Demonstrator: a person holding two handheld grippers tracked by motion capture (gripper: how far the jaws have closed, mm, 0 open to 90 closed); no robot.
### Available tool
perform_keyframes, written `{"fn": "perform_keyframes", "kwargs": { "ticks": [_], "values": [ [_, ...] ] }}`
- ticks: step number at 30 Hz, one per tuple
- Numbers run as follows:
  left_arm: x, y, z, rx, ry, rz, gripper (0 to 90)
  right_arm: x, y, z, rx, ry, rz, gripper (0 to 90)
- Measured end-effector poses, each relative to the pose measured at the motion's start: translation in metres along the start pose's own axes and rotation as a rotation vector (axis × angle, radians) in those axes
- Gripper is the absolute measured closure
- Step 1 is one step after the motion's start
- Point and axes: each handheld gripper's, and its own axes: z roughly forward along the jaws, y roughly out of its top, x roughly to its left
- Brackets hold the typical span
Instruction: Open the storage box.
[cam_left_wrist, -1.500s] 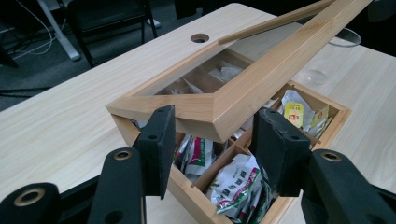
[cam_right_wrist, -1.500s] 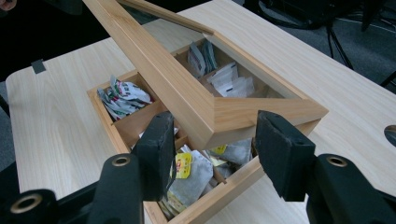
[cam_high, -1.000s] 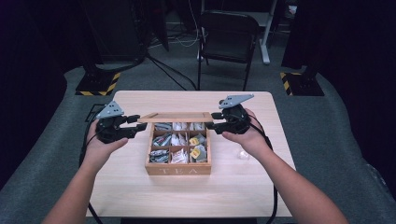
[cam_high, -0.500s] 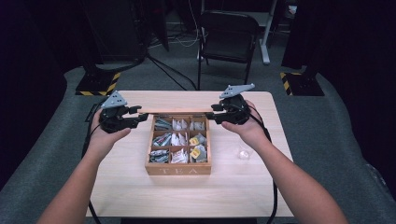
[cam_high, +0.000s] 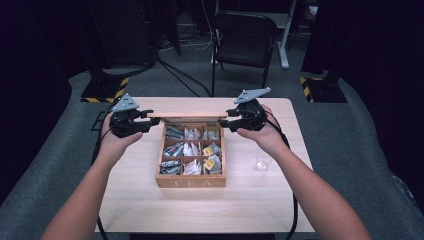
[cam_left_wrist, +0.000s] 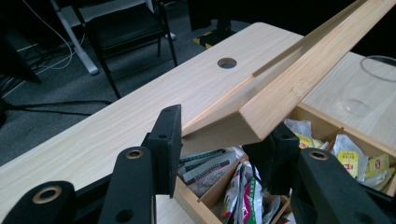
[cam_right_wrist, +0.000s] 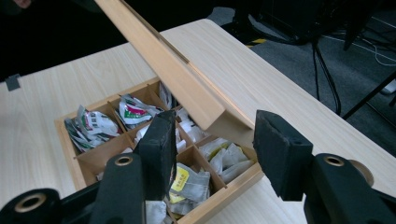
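Observation:
A wooden tea box stands mid-table, its compartments holding several tea bags. Its wooden lid is raised along the box's far edge and tilted, lifted off the compartments. My left gripper is shut on the lid's left end, and my right gripper is shut on its right end. In the left gripper view the lid sits between the black jaws of my left gripper. In the right gripper view the lid runs away from my right gripper, with the open box below it.
A small clear glass stands on the table right of the box, under my right forearm. The table has a round hole near its far edge. A black chair stands on the floor beyond the table.
Both grippers have moved up and toward the far edge with the lid's ends in them. The lid has swung up off the box, so more of the tea bags show.

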Motion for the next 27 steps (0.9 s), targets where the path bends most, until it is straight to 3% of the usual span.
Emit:
{"fn": "perform_keyframes", "kwargs": {
  "ticks": [7,14,21,27],
  "values": [
    [0.004,0.003,0.002,-0.010,-0.006,-0.012,56.4,-0.004,0.000,0.009,-0.011,-0.045,-0.015,50.1],
    [0.010,0.008,0.003,-0.002,-0.025,-0.004,56.6,-0.013,0.006,0.021,-0.052,-0.016,-0.011,56.4],
    [0.015,0.009,0.006,-0.022,-0.033,-0.046,55.5,-0.020,0.010,0.025,-0.055,0.007,0.025,55.9],
    [0.015,0.009,0.009,-0.016,-0.012,-0.066,54.9,-0.023,0.011,0.026,-0.059,0.003,0.042,56.0]
  ]
}}
